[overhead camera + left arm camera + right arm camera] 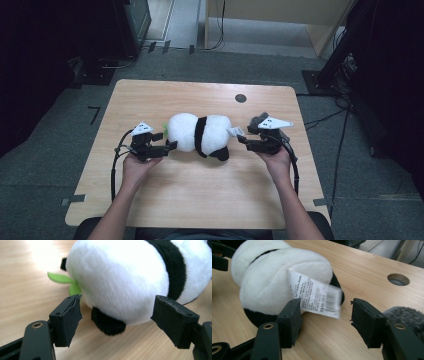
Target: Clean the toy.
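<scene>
A black-and-white plush panda lies on its side in the middle of the wooden table. My left gripper stands open at its left end. In the left gripper view the pads flank the white rounded end of the panda without pressing it, and a green felt leaf pokes out beside the left pad. My right gripper is open at the panda's right end. A white printed label hangs from the panda between that gripper's jaws, untouched by the right pad.
A round cable hole sits in the table behind the right gripper. A grey furry tuft shows beside the right jaw. Dark stands and cables surround the table on the floor.
</scene>
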A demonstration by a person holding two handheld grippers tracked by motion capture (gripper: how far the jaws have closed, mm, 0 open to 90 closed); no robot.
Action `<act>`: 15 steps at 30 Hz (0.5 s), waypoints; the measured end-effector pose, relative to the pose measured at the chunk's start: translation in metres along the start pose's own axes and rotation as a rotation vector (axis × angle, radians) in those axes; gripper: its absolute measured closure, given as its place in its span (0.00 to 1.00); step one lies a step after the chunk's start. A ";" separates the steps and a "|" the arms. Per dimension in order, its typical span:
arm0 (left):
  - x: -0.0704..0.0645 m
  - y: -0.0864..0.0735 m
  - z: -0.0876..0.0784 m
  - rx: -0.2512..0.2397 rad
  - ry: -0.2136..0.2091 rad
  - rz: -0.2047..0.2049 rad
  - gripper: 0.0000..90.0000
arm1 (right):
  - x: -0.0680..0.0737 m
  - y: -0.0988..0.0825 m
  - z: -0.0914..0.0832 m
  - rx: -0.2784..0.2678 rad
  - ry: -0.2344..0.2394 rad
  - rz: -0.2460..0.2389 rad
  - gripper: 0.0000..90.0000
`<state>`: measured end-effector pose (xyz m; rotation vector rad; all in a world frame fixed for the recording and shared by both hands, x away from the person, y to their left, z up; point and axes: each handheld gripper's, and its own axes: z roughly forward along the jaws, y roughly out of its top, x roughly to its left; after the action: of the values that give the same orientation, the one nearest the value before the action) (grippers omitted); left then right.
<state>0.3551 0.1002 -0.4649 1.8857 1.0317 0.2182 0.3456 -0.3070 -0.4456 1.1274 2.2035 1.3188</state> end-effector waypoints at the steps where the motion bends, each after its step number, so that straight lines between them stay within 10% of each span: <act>1: 0.000 0.002 0.001 -0.001 -0.001 0.008 0.22 | -0.002 0.000 -0.001 -0.004 -0.003 0.001 0.46; 15: 0.003 0.025 0.008 -0.062 0.000 0.054 0.18 | -0.028 -0.010 -0.014 -0.015 -0.100 0.022 0.45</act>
<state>0.3756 0.0915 -0.4499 1.8593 0.9637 0.2783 0.3501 -0.3391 -0.4496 1.1885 2.1121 1.2572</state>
